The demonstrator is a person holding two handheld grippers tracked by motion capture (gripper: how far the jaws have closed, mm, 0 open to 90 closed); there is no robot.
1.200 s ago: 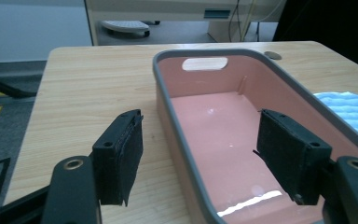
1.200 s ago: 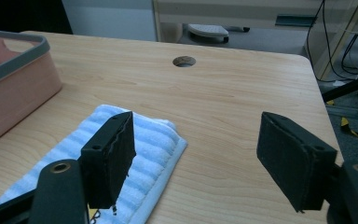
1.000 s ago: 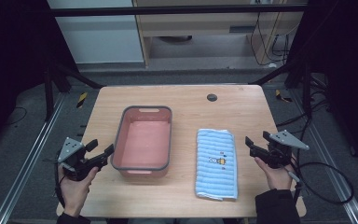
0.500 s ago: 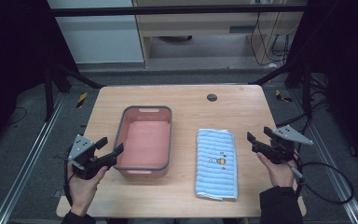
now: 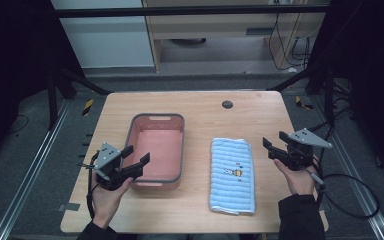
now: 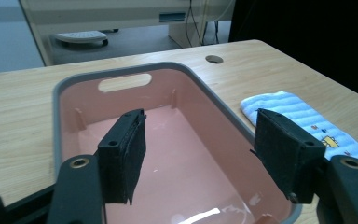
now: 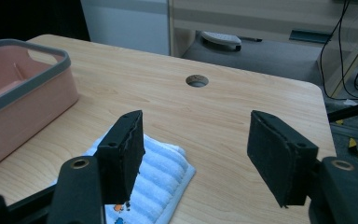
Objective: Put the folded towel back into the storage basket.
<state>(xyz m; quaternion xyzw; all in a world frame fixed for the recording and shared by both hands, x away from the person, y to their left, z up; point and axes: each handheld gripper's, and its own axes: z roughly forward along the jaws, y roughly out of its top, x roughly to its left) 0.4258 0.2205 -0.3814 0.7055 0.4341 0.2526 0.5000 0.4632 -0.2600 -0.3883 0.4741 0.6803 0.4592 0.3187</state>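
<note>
The left claw [image 5: 134, 159] is spread wide, empty, over the near left corner of a pink tub [image 5: 156, 119]. The right claw [image 5: 271, 148] gapes empty just right of a blue striped towel [image 5: 232, 175] lying flat on the wooden worktop [image 5: 205, 107].

A light wooden table [image 5: 205, 107] with a round cable hole [image 5: 227, 104] near its far edge stands on a grey floor [image 5: 30, 150]. Dark metal frame bars [image 5: 190, 11] run overhead and slant down at both sides. Behind the table stand a white cabinet [image 5: 105, 35] and a beige shelf unit [image 5: 215, 25], with cables [image 5: 290, 40] hanging at the right. Yellow-black tape [image 5: 87, 106] marks the floor. The room's edges are dark.
</note>
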